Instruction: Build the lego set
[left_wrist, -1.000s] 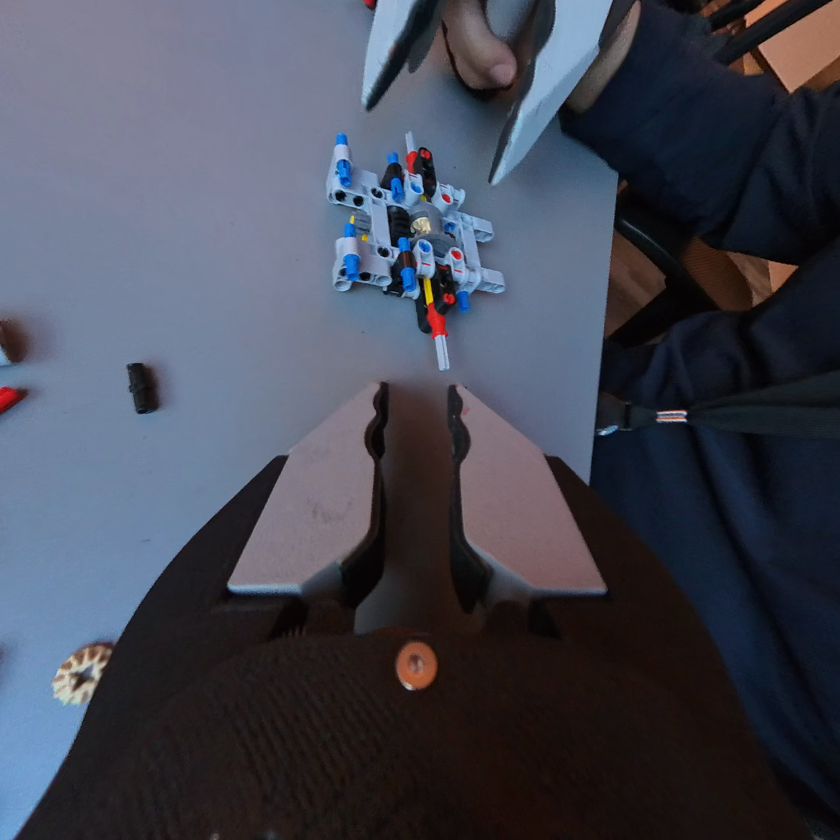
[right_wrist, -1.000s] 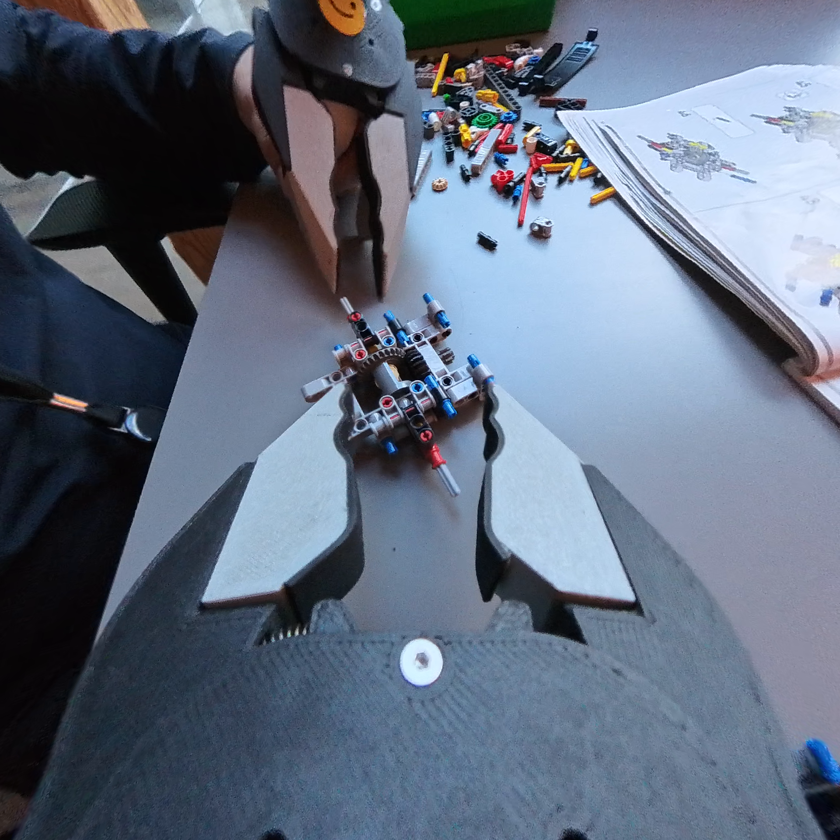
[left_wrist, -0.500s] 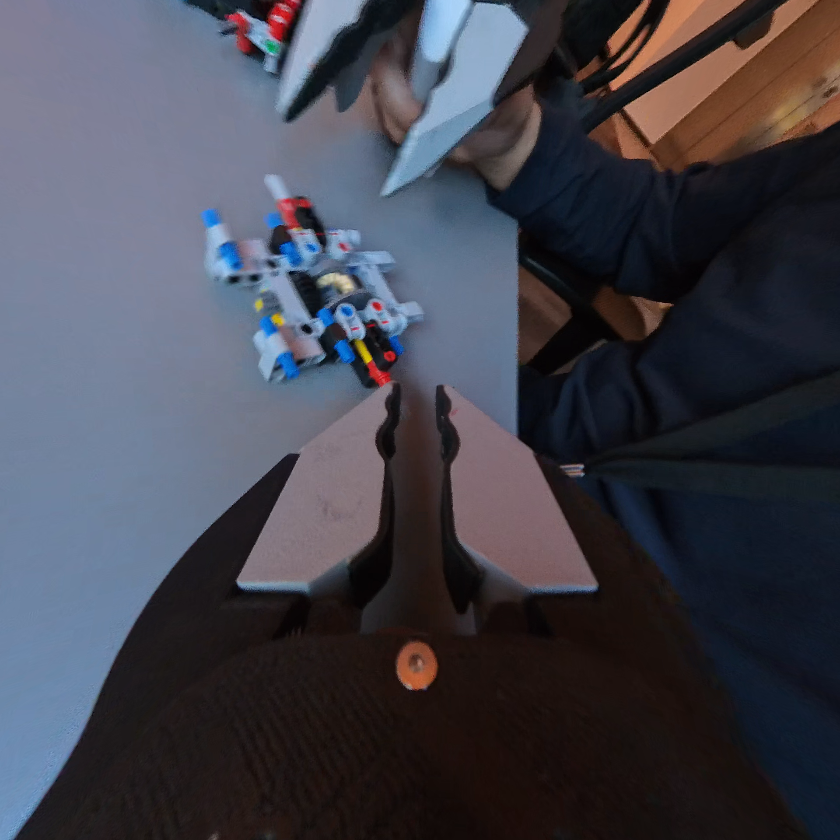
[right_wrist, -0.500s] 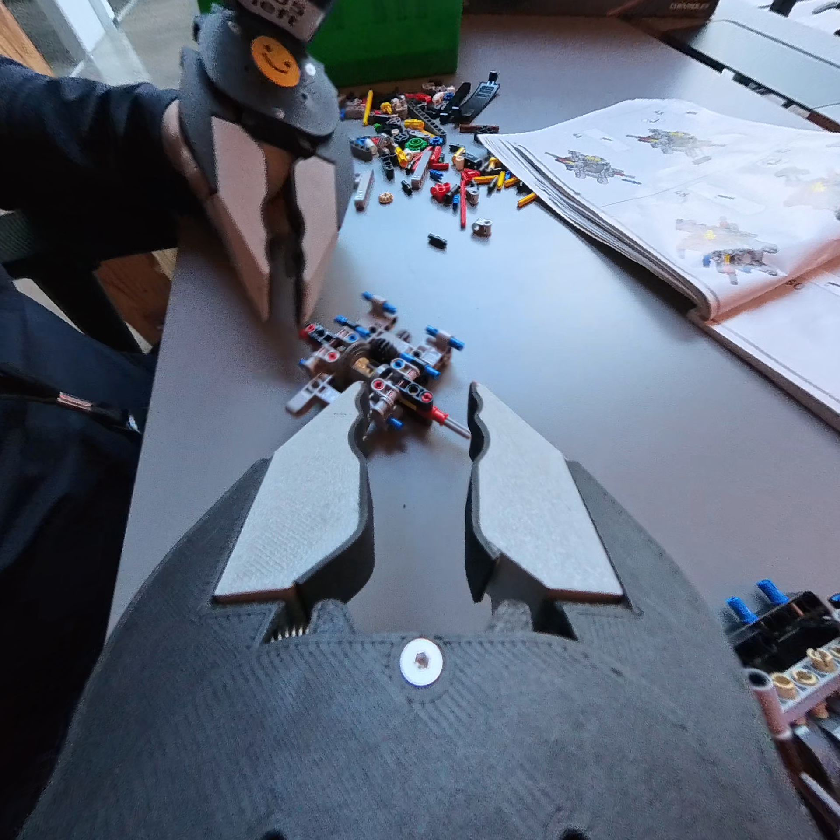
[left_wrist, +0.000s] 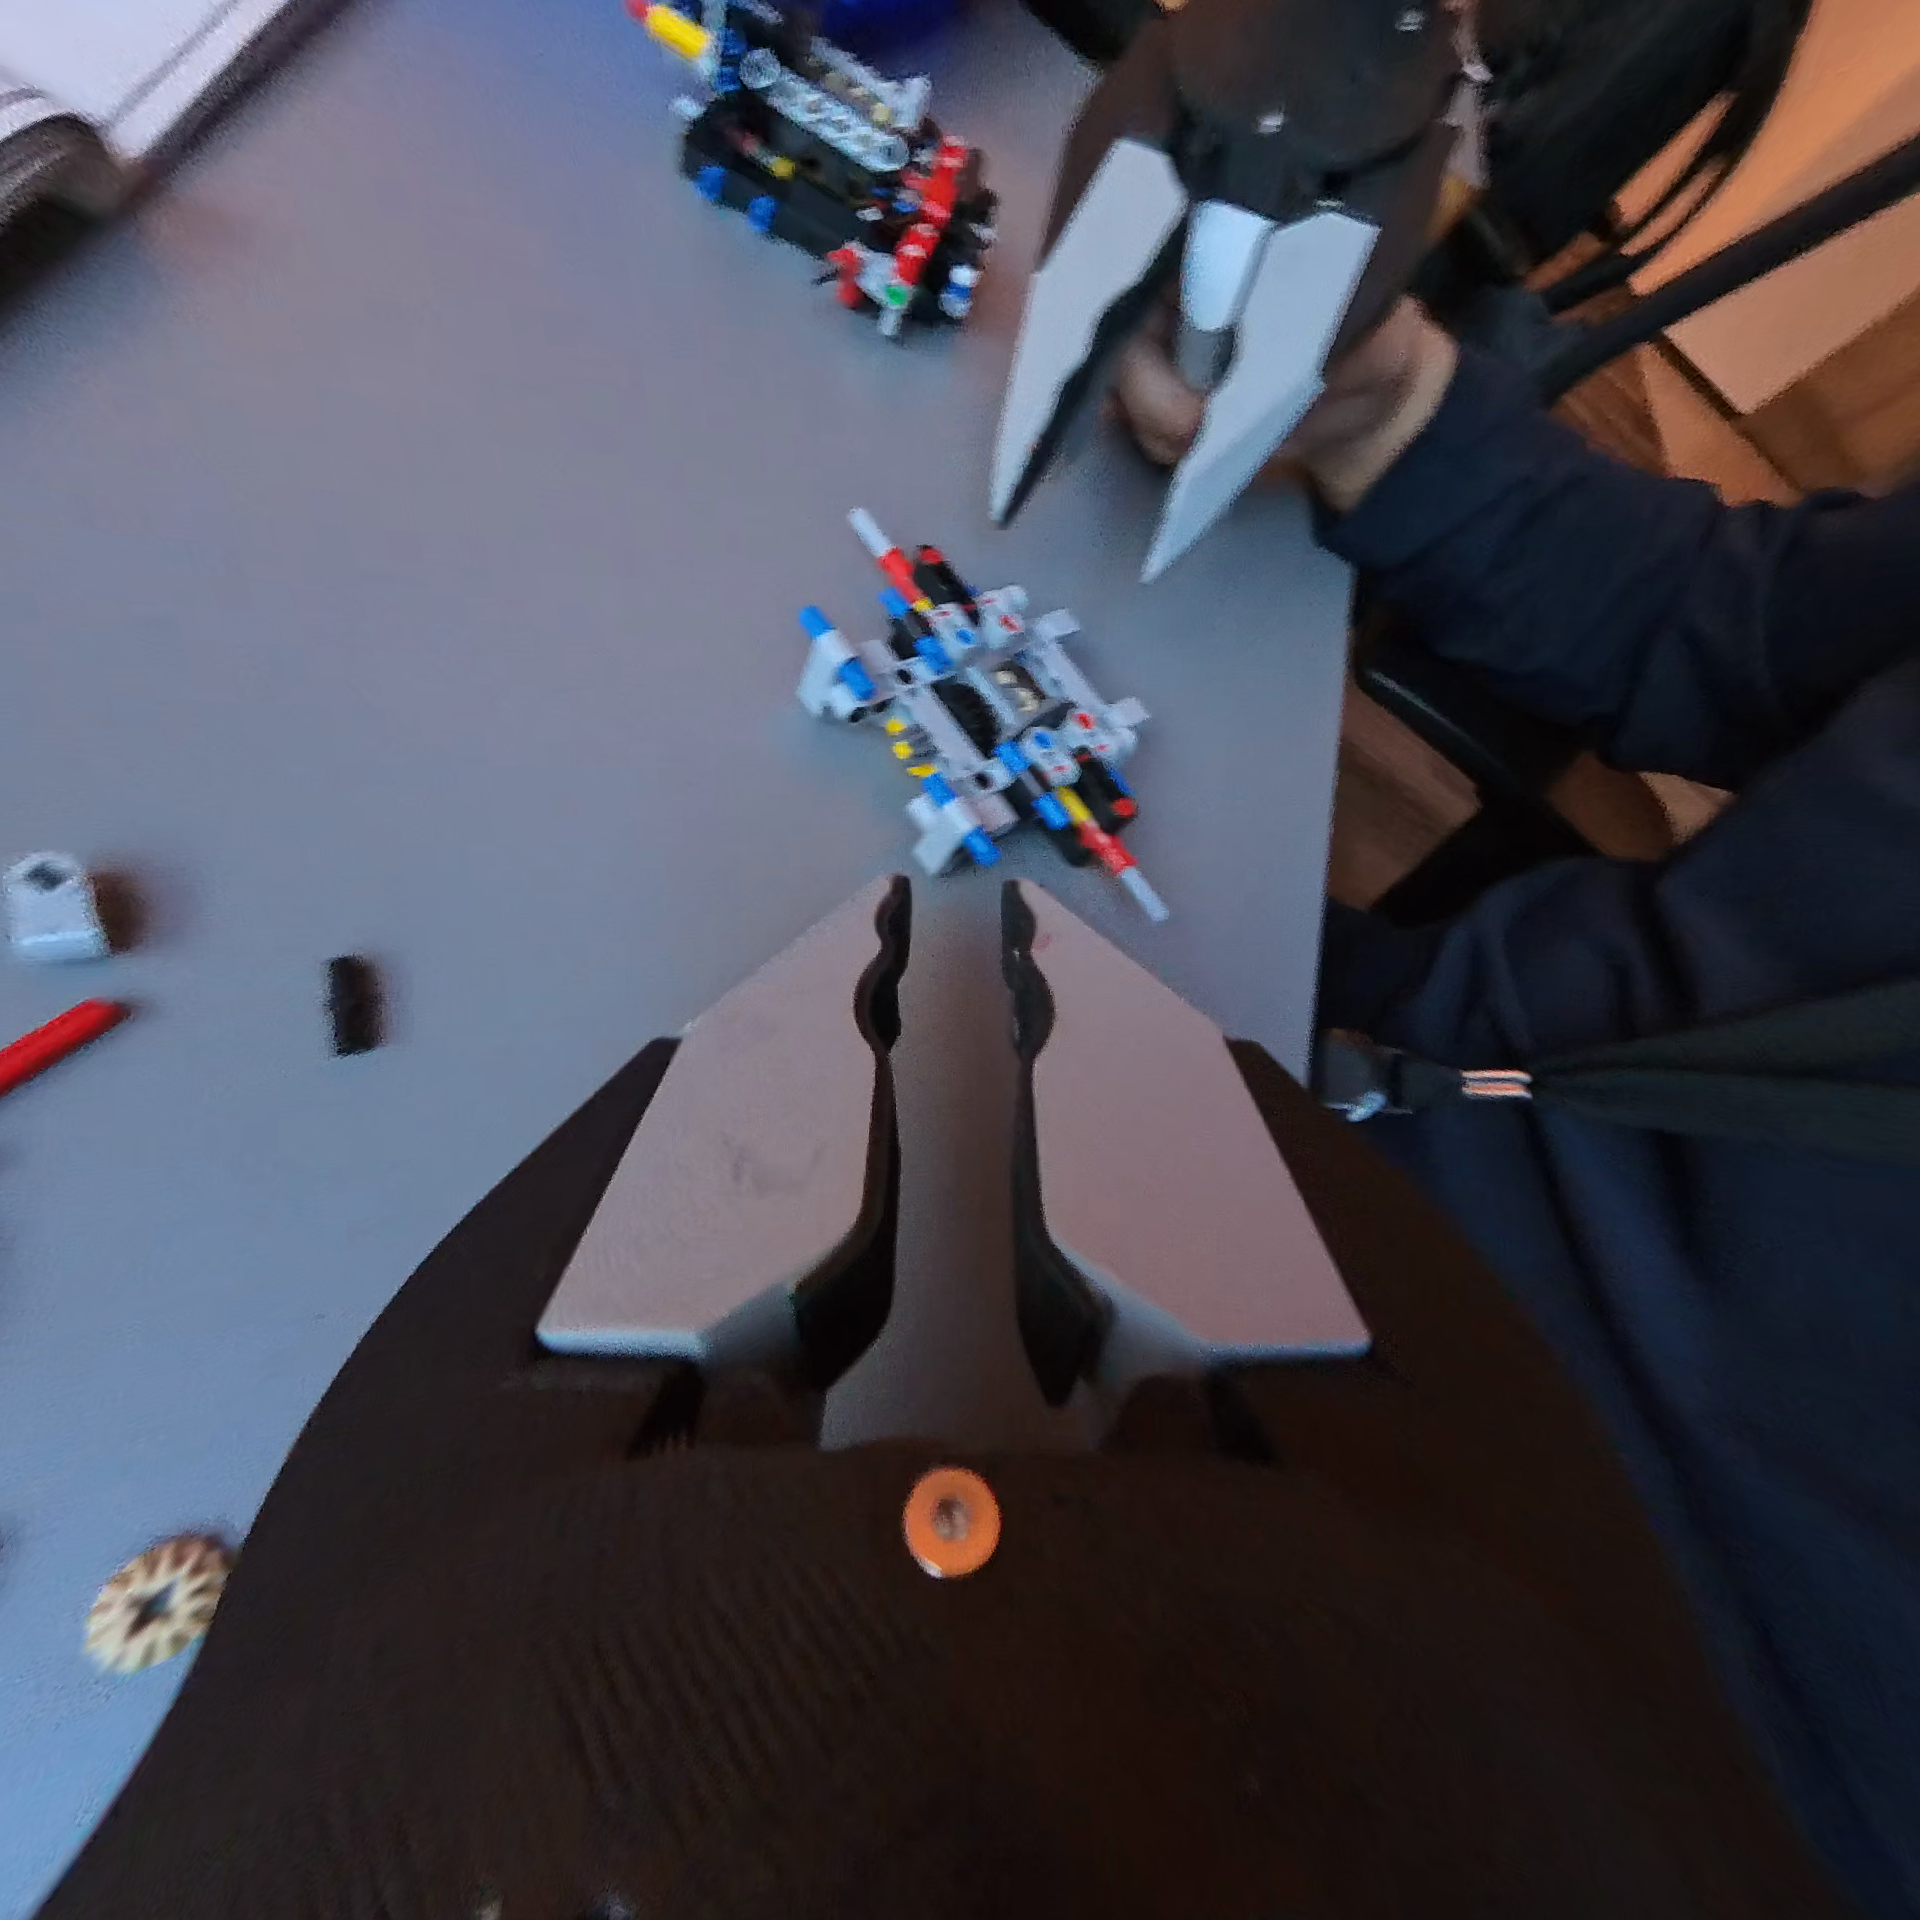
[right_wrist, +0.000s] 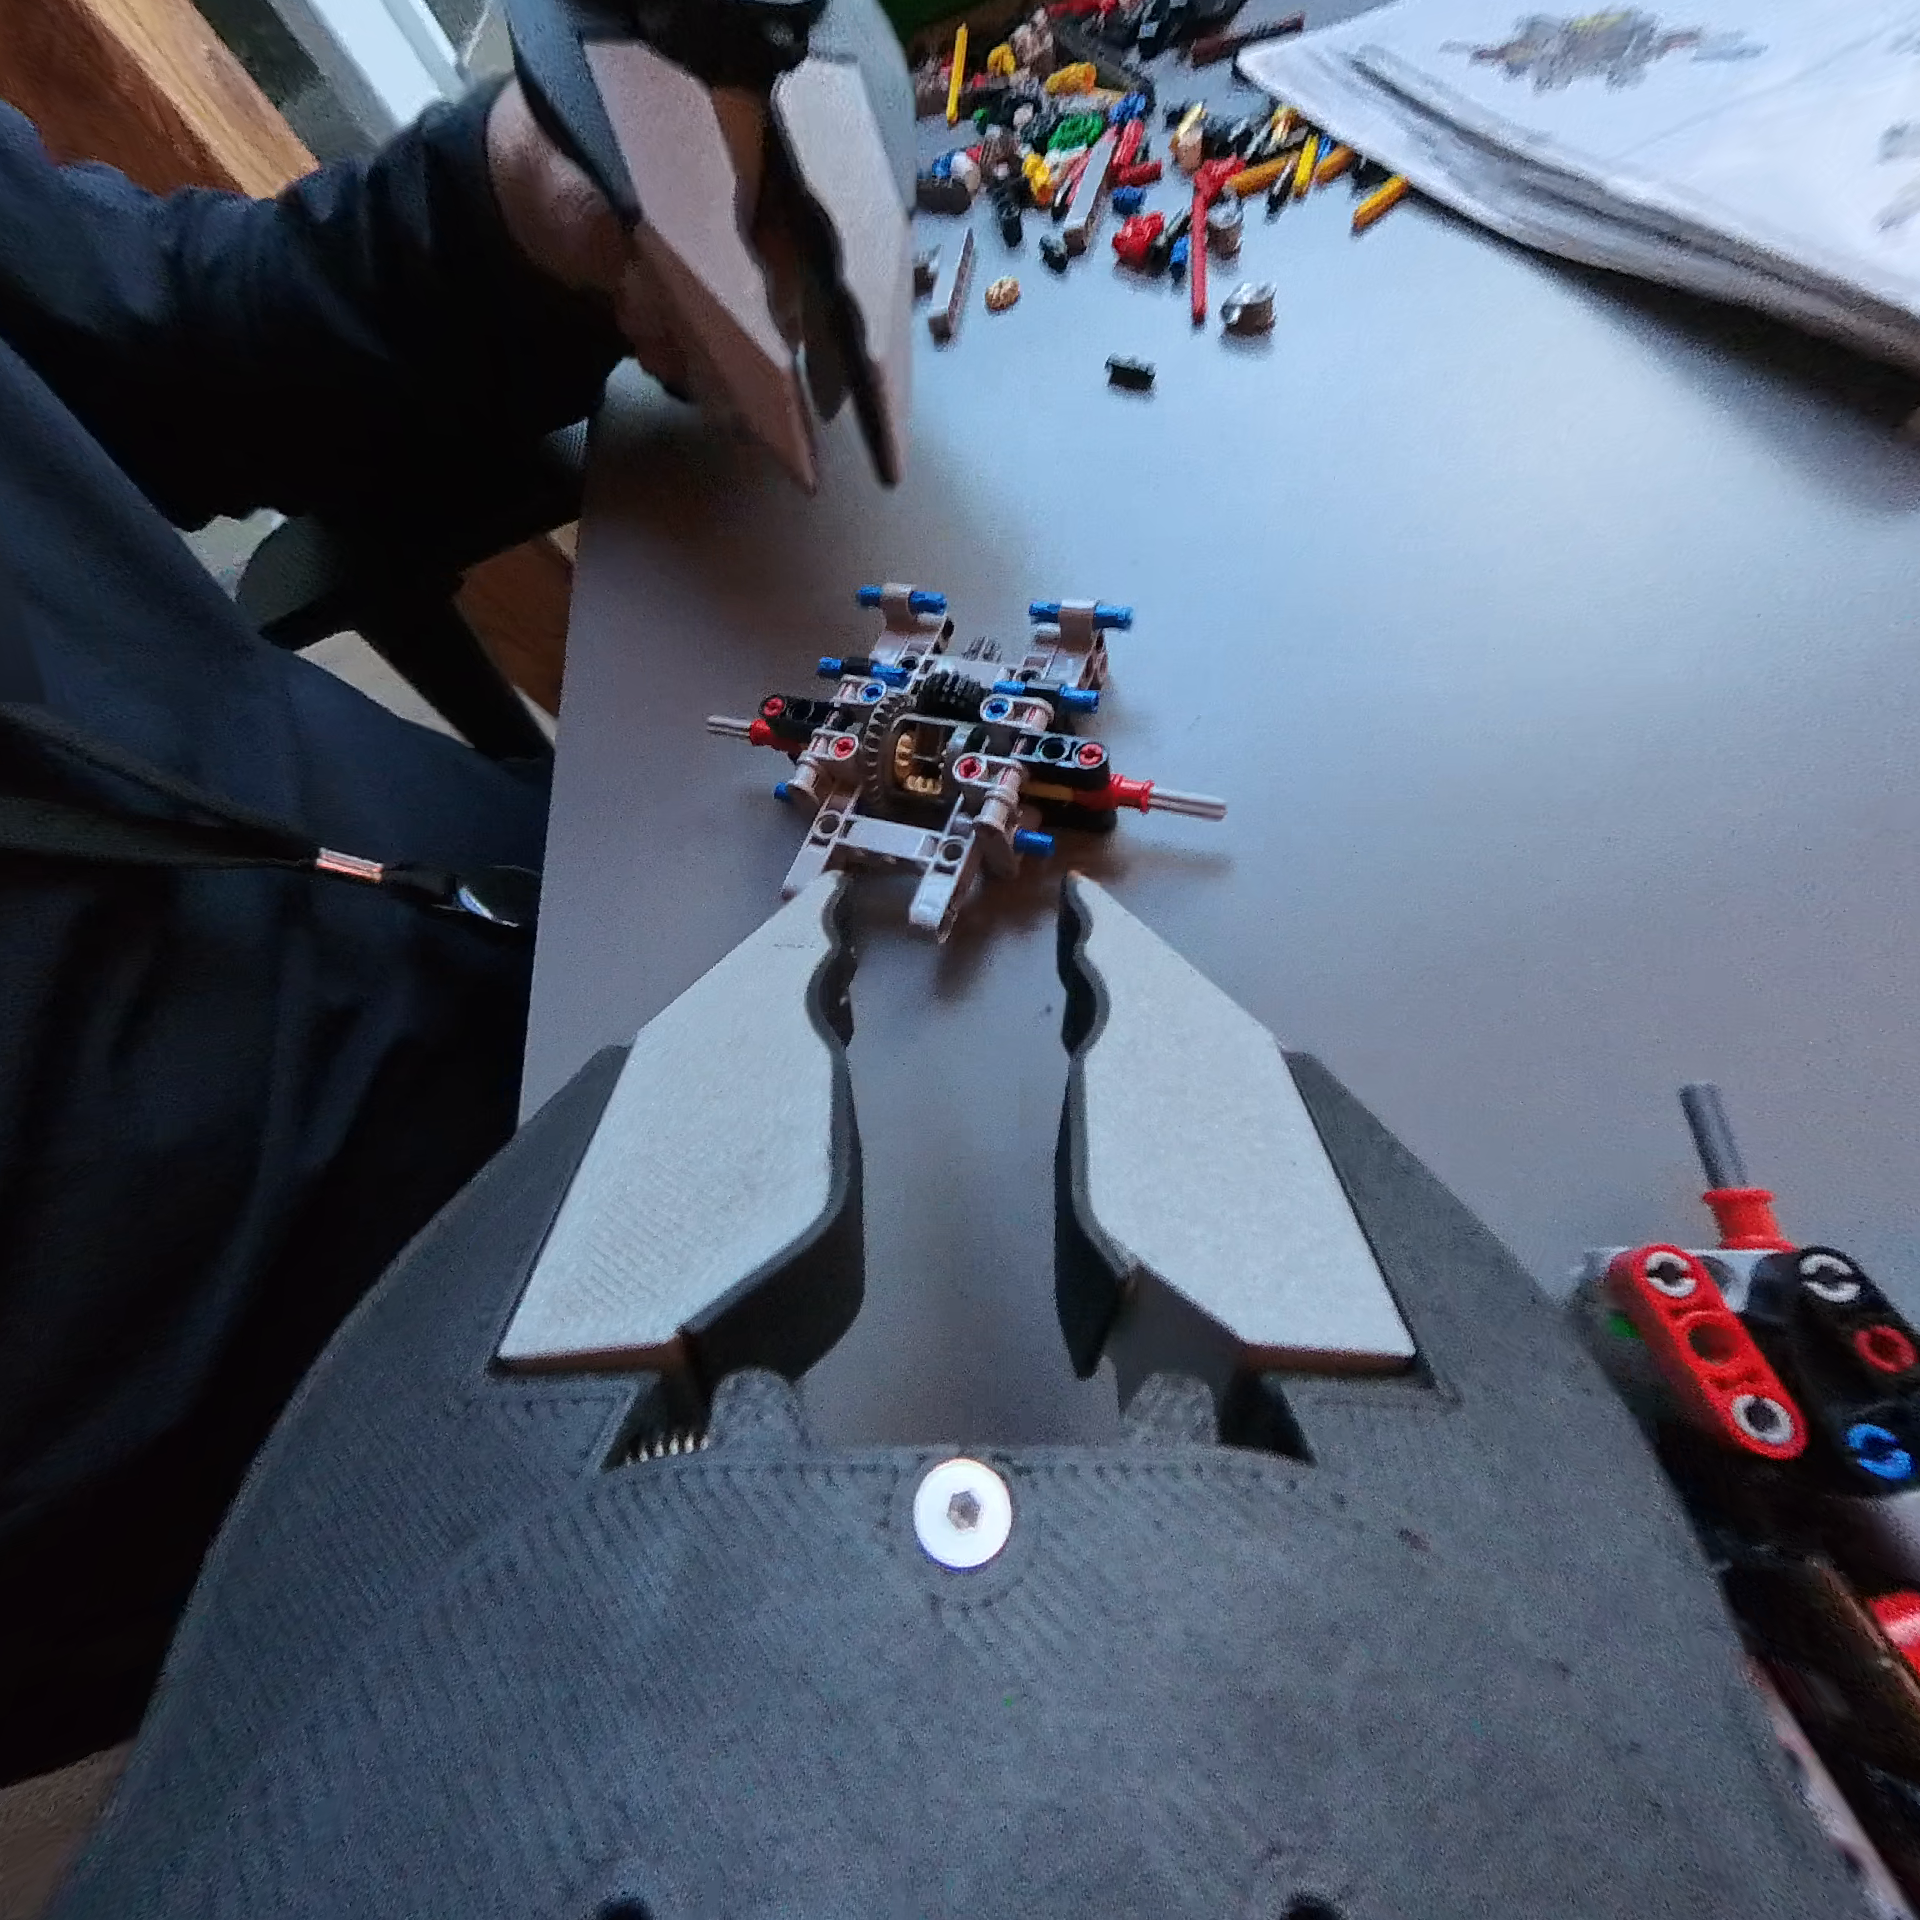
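A small grey brick assembly (right_wrist: 940, 758) with blue pins, red bushes, a gear and a light axle through it lies flat on the grey table (right_wrist: 1455, 727), near the edge by the person. My right gripper (right_wrist: 954, 894) is open just short of it. One grey leg of the assembly reaches between the fingertips and no pad presses on it. My left gripper (left_wrist: 954, 894) is open by a narrow gap with nothing in it, just short of the assembly (left_wrist: 977, 717) on the other side. It shows raised above the table in the right wrist view (right_wrist: 847, 468).
A pile of loose coloured pieces (right_wrist: 1091, 156) and an open booklet (right_wrist: 1662, 156) lie at the far side. A larger black and red assembly (right_wrist: 1766, 1371) sits at my right. A black pin (left_wrist: 353, 1003), a tan gear (left_wrist: 156, 1605) and a red axle (left_wrist: 57, 1039) lie loose. The table edge (left_wrist: 1335, 831) is close. The grippers' ends are close to 12 centimeters from one another.
My right jaws have narrowed, and the assembly that lay between the fingers now lies mostly ahead of the tips. My left jaws narrowed a little. Both views swung around the assembly.
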